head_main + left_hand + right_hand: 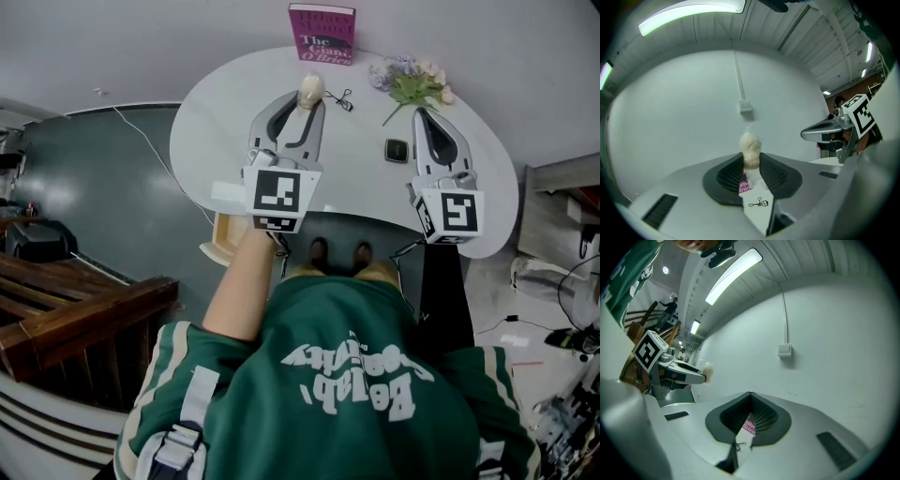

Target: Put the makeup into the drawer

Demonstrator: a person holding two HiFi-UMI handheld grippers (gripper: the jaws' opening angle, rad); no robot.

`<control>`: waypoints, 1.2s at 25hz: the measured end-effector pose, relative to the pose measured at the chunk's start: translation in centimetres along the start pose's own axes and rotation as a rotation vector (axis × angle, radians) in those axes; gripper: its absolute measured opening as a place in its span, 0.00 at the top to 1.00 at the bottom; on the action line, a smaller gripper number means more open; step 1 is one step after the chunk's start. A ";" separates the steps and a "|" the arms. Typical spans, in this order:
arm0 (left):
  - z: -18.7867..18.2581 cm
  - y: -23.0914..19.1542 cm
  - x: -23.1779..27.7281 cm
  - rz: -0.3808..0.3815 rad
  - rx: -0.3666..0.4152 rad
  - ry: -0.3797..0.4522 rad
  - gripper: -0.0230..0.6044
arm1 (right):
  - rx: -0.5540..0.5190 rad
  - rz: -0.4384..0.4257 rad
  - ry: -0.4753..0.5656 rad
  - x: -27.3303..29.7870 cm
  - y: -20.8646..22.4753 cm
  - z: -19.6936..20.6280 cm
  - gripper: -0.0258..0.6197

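Note:
A cream makeup sponge in clear wrap [310, 90] sits pinched at the tips of my left gripper [307, 101], held level above the white table [234, 112]. In the left gripper view the sponge [750, 146] stands upright between the ribbed pads [776, 176]. My right gripper [419, 113] hovers over the table's right side, shut with nothing in it; its tips meet [750, 395]. A black eyelash curler [340, 97] and a small black compact [397, 150] lie on the table. A pale wooden drawer [225, 239] juts out below the table's front left edge.
A magenta book [322, 34] stands against the wall at the back. A bunch of flowers [412, 82] lies at the back right. The person's feet [339, 253] show under the table's front edge. Dark wooden furniture [66, 309] stands to the left.

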State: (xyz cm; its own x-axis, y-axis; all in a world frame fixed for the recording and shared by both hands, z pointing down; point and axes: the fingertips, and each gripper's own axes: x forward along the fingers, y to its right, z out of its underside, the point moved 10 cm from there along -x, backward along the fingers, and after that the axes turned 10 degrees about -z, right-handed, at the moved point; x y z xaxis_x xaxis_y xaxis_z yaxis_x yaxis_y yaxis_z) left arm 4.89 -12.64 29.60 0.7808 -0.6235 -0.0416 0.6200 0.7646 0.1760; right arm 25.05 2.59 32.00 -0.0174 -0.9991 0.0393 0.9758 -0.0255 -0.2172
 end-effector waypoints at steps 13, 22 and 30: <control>0.8 -5.2 -7.0 -0.327 0.055 -0.073 0.78 | -0.020 -0.351 0.063 8.6 -5.6 -1.0 0.95; 1.5 -8.0 -15.0 -0.563 0.078 -0.147 0.78 | -0.025 -0.652 0.133 13.1 -13.9 -2.3 0.95; 2.5 -9.5 -20.3 -0.664 0.080 -0.192 0.78 | -0.049 -0.785 0.169 13.9 -19.7 -3.7 0.95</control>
State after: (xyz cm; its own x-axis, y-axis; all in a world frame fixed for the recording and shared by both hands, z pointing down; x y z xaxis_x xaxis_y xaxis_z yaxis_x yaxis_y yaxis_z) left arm -17.00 -7.65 31.19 0.2061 -0.9785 0.0076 0.9481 0.2016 0.2460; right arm 4.81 -10.88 33.20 -0.7308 -0.6806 0.0512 0.6546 -0.7202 -0.2297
